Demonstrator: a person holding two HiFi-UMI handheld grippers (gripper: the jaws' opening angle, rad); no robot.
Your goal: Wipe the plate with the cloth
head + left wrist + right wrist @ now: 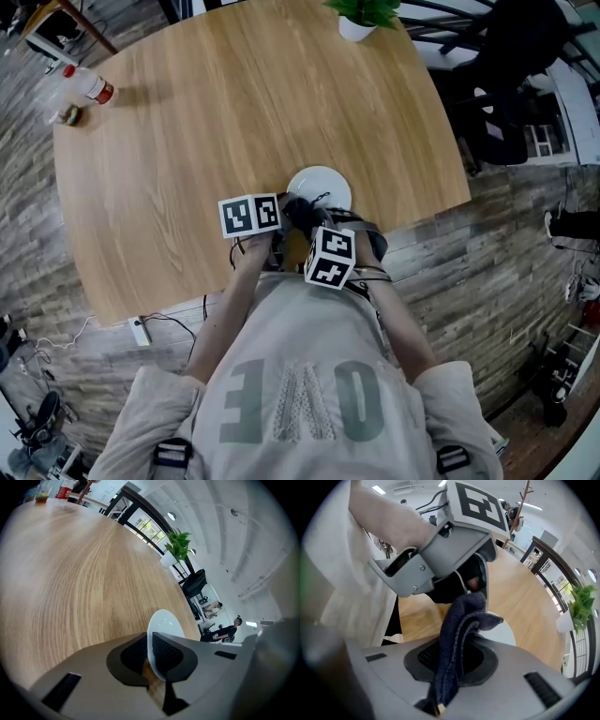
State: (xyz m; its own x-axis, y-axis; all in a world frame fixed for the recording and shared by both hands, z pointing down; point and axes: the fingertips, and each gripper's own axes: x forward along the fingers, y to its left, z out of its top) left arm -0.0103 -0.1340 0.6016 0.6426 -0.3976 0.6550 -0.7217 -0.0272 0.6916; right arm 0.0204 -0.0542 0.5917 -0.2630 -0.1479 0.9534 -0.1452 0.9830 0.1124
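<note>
Pinched the rim of the one white plate [165, 623] tight in the left gripper [151, 651], near the close edge of the table [187, 159]. Squeezed the one dark blue cloth [461, 620] in the right gripper [454, 660], right by the plate. Could spot the one bottle [91, 87] from the head view, not from the right gripper view.

Holds left gripper [151, 656] angled down, fingers [169, 651] clamped on plate [164, 623] rim. Points right gripper [454, 660] steeply down just beside it, fingers [426, 656] pinching cloth [461, 620]. Tucks forearms [228, 302] in close, elbows bent.
</note>
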